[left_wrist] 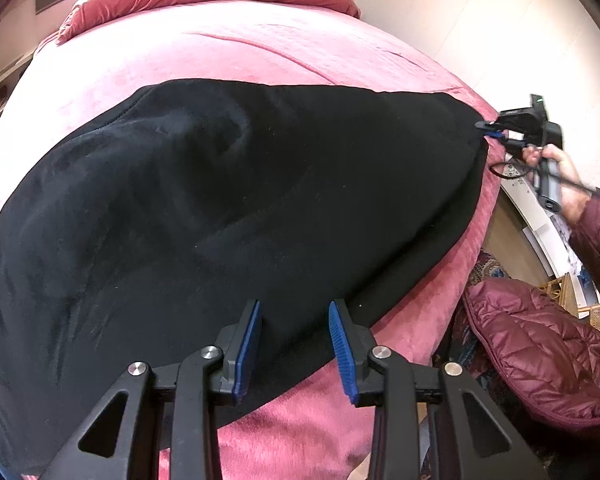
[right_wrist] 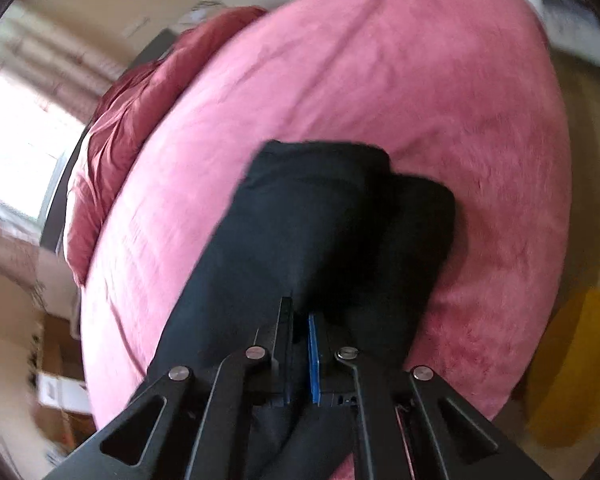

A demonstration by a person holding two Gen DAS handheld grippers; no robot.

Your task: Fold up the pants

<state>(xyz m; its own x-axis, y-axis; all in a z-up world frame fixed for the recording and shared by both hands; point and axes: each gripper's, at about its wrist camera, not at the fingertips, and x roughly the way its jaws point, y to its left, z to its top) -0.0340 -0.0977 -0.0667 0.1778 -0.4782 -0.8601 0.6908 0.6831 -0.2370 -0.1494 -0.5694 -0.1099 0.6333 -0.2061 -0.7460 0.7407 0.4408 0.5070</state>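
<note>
While you hold both tools over the bed (left_wrist: 260, 60):
Left tool (left_wrist: 295, 322): released above pants (left_wrist: 220, 200).
Right tool (right_wrist: 299, 320): clenched on pants.
Writing: none readable.

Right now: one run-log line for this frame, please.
stage: fold pants, in progress | left gripper: open, over black pants | right gripper: shut on pants edge | surface: pink bed

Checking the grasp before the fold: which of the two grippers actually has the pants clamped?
The right gripper: its jaws are pinched shut on the black pants at the far edge. The left gripper hangs over them with jaws apart.
</note>
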